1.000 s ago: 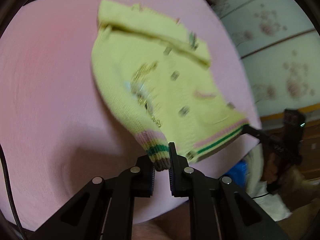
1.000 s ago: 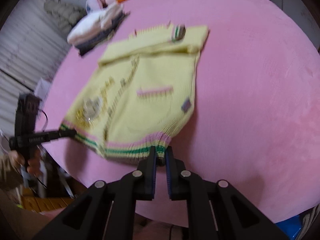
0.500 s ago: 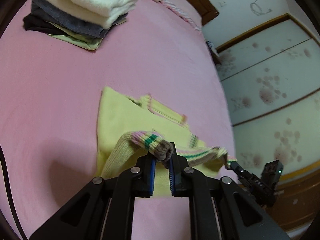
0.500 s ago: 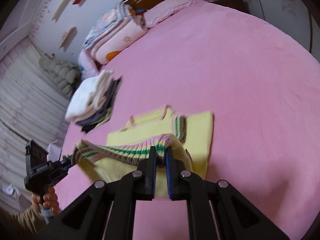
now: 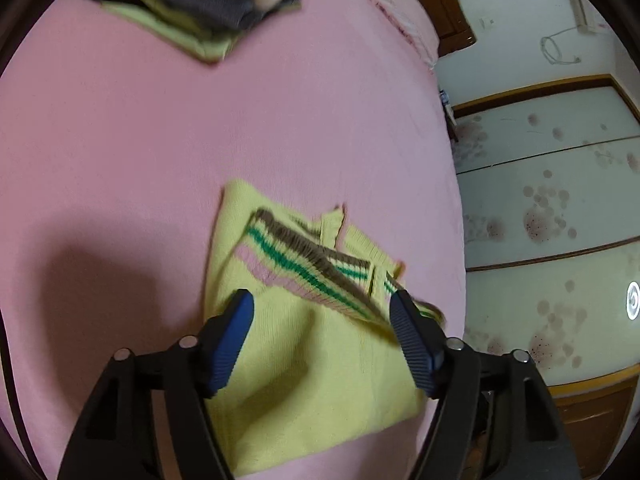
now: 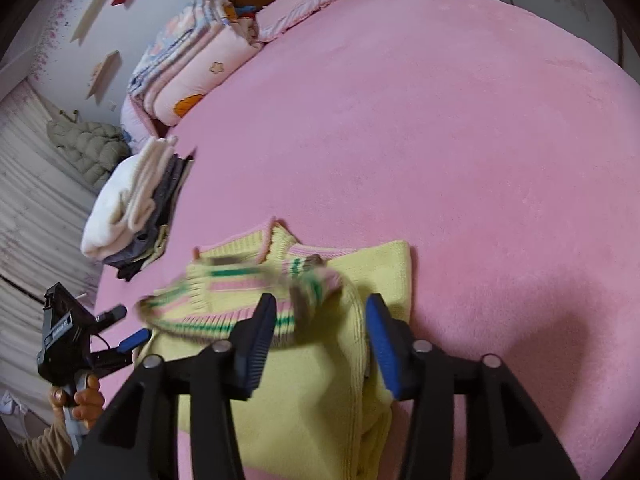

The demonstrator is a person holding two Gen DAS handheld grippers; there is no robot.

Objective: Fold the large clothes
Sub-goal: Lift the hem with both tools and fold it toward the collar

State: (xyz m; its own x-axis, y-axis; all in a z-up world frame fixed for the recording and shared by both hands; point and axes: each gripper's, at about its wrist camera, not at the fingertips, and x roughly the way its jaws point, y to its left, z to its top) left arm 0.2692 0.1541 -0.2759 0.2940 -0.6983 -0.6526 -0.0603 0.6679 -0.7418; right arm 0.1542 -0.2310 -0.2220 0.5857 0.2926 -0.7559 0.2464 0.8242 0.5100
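Both spread wide, gripping nothing: left gripper [image 5: 322, 320], right gripper [image 6: 320, 326]; folded yellow sweater [image 5: 304, 344] directly between fingers, striped hem [image 5: 308, 256] crosswise just ahead.

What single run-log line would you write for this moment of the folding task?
step: hem folded up | left tool: open | right tool: open | yellow sweater: folded in half on pink bed | folded stack: beyond
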